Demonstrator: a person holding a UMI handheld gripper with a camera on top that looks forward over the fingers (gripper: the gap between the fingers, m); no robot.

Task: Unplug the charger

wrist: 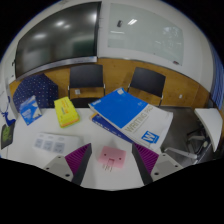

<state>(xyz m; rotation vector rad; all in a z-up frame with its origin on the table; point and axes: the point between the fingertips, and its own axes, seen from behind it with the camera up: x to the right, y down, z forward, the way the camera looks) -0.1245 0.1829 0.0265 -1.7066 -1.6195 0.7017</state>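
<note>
A small pink square charger rests on the white table, between my fingers and close to their tips. Small dark marks show on the face turned toward me. My gripper is open. The left finger's magenta pad and the right finger's pad stand on either side of the charger, with a gap of white table on each side. I cannot tell what the charger is plugged into.
Beyond the fingers lie a blue book, a yellow box and white papers. A blue bag sits at the left. Two dark chairs stand behind the table, below a whiteboard.
</note>
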